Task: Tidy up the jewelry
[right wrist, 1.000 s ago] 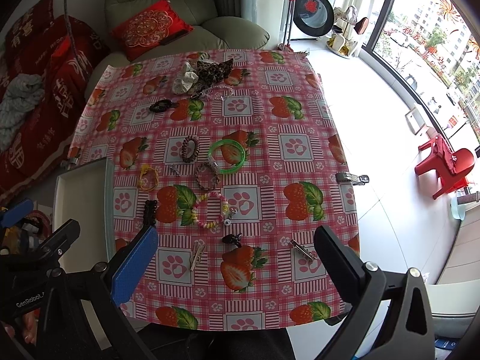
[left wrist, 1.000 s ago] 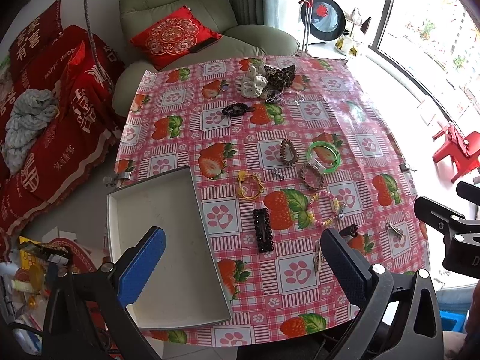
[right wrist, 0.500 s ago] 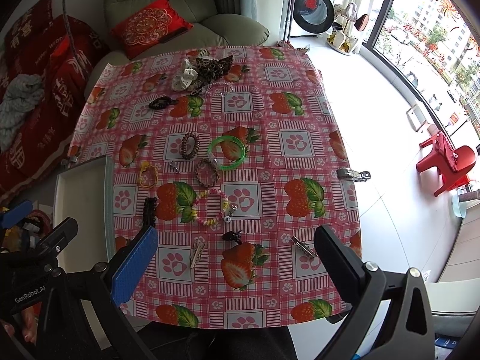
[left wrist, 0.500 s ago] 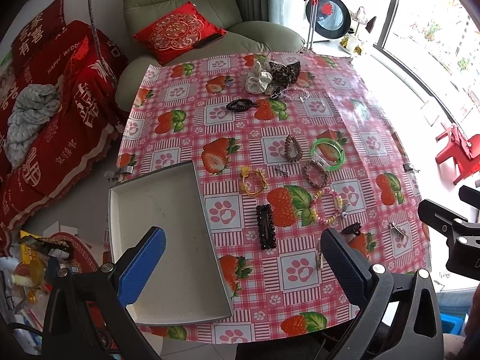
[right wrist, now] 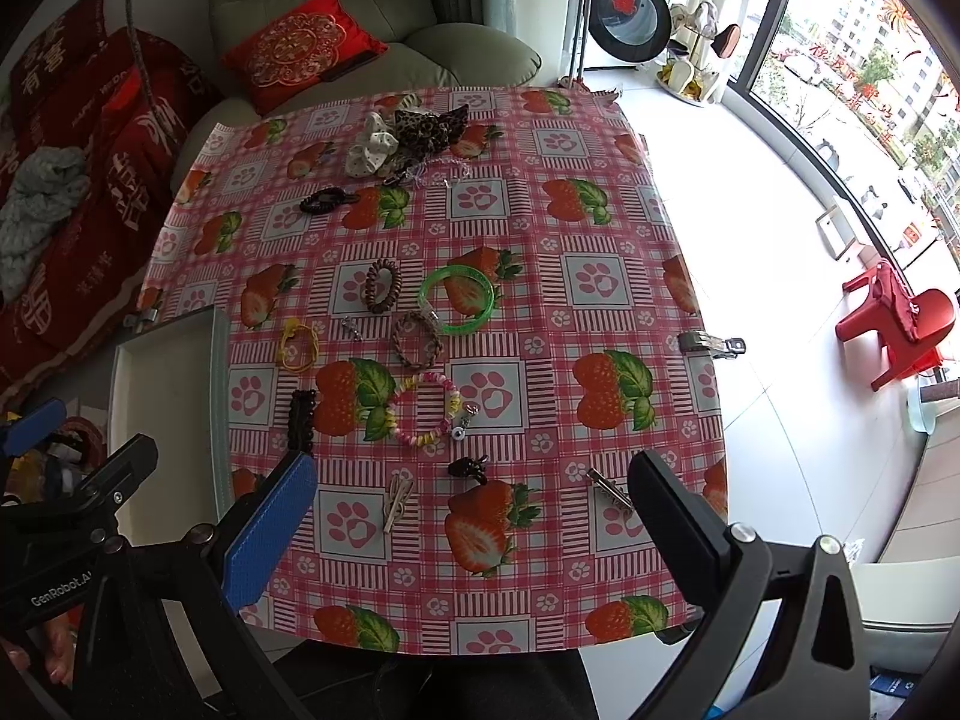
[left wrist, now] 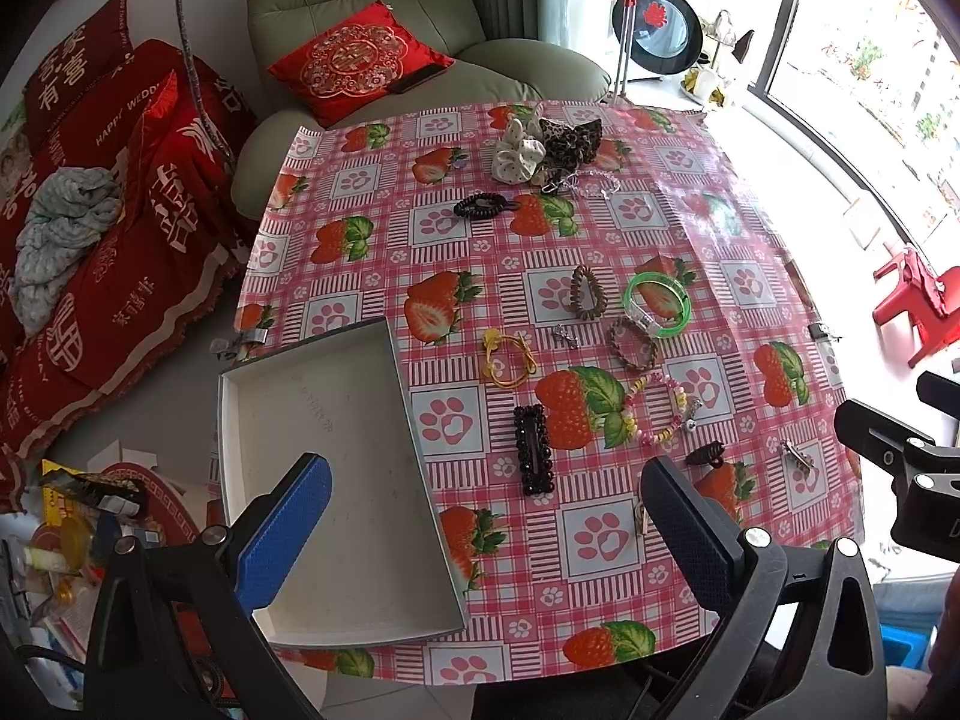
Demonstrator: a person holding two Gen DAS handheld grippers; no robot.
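Jewelry and hair pieces lie spread on a strawberry tablecloth: a green bangle [left wrist: 658, 303] [right wrist: 457, 299], a pastel bead bracelet [left wrist: 660, 408] [right wrist: 424, 411], a yellow hair tie [left wrist: 508, 358] [right wrist: 298, 345], a black barrette [left wrist: 532, 447] [right wrist: 302, 411], brown bracelets, small clips, and scrunchies [left wrist: 519, 153] at the far edge. An empty white tray [left wrist: 324, 480] [right wrist: 168, 396] sits at the table's left front. My left gripper [left wrist: 486, 531] is open above the tray's right edge. My right gripper [right wrist: 474, 531] is open above the near table edge. Both are empty.
A green armchair [left wrist: 372, 18] with a red cushion stands behind the table. A red-covered sofa [left wrist: 90, 180] is at the left, with clutter on the floor below. A red plastic chair [right wrist: 900, 324] and a window are at the right.
Both grippers have shifted slightly, so the table sits a little lower and nearer in view. Nothing on the table has moved. Both grippers stay open.
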